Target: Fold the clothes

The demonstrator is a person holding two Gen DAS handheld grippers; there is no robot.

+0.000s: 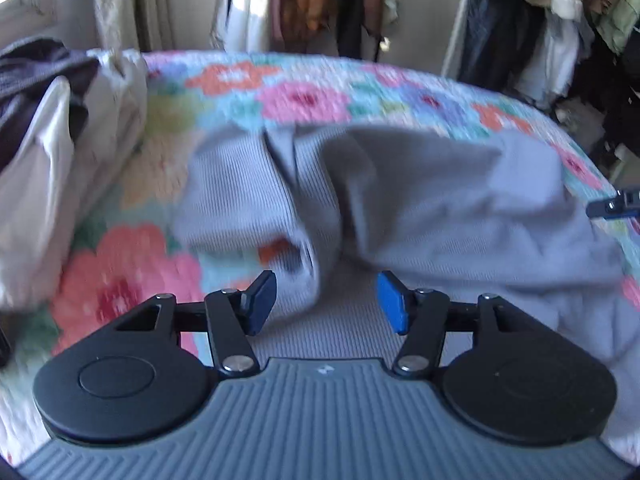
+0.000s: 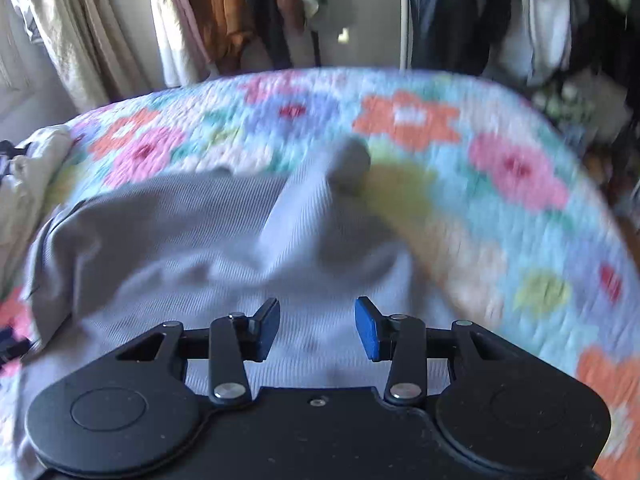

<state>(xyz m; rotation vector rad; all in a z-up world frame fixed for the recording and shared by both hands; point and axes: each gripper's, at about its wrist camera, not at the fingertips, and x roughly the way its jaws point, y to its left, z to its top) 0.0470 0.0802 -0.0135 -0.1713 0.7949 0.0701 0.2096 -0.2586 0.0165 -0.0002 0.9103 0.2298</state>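
While the grey garment (image 1: pixel 440 208) lies crumpled on the bed's floral quilt (image 1: pixel 304 96), both grippers hang above its near edge with jaws apart and nothing between the pads. The left gripper (image 1: pixel 326 300) sits over a bunched fold; to its left a strip of bare quilt runs to a pile of pale and dark laundry (image 1: pixel 60 152) at the bed's edge. The right gripper (image 2: pixel 317 328) is over the garment (image 2: pixel 180 248), whose sleeve (image 2: pixel 316 188) reaches toward mid-bed. Right of it the quilt (image 2: pixel 500 208) lies bare to the far edge. Hanging clothes (image 2: pixel 224 12) stand beyond the bed.
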